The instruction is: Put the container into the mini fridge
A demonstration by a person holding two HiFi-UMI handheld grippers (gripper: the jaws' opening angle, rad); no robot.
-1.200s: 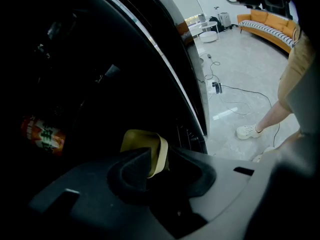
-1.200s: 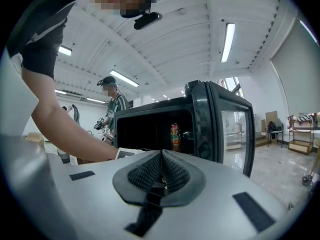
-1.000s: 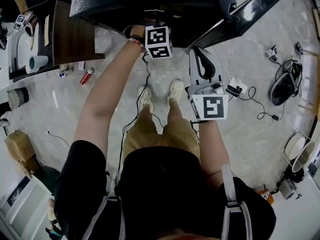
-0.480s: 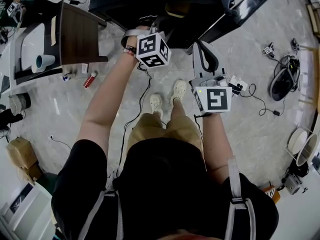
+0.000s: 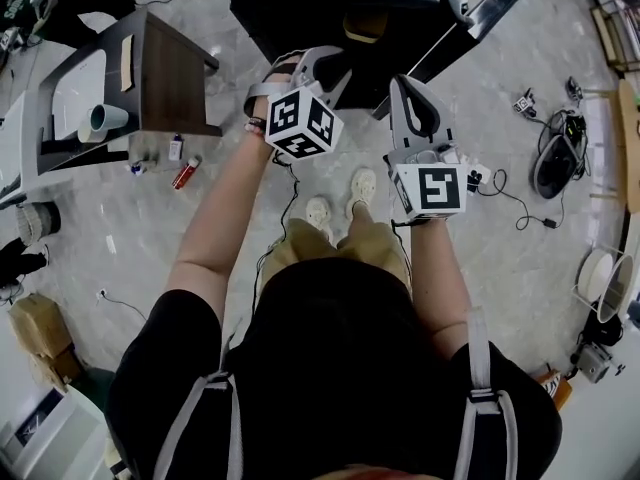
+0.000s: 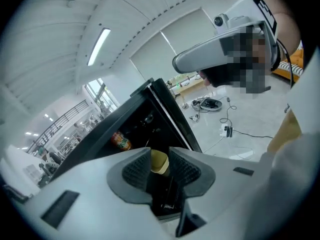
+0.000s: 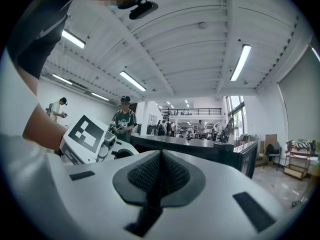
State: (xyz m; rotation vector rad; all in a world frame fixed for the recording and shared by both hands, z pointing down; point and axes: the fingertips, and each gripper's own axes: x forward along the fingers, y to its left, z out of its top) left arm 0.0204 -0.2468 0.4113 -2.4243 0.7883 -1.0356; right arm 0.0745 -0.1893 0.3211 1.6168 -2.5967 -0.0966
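The black mini fridge (image 5: pixel 300 3) stands on the floor with its door (image 5: pixel 480 23) swung open to the right. A tan container (image 5: pixel 362 25) sits inside it. My left gripper (image 5: pixel 322 68) hovers just in front of the opening, apart from the container, jaws a little open with nothing held. Through that gap, in the left gripper view, the container (image 6: pixel 159 161) shows inside the fridge (image 6: pixel 142 126), near an orange can (image 6: pixel 120 140). My right gripper (image 5: pixel 412 108) hangs beside the door, shut and empty; its pads (image 7: pixel 172 176) meet.
A dark wooden side table (image 5: pixel 170 68) stands left of the fridge, with a pale cup (image 5: pixel 105 118) by it and a red bottle (image 5: pixel 185 173) on the floor. A power strip (image 5: pixel 475 176) and cables lie to the right. Several people (image 7: pixel 124 119) stand far off.
My left gripper has drawn back from the fridge opening toward the body, and the tan container now shows inside. The right gripper has barely moved.
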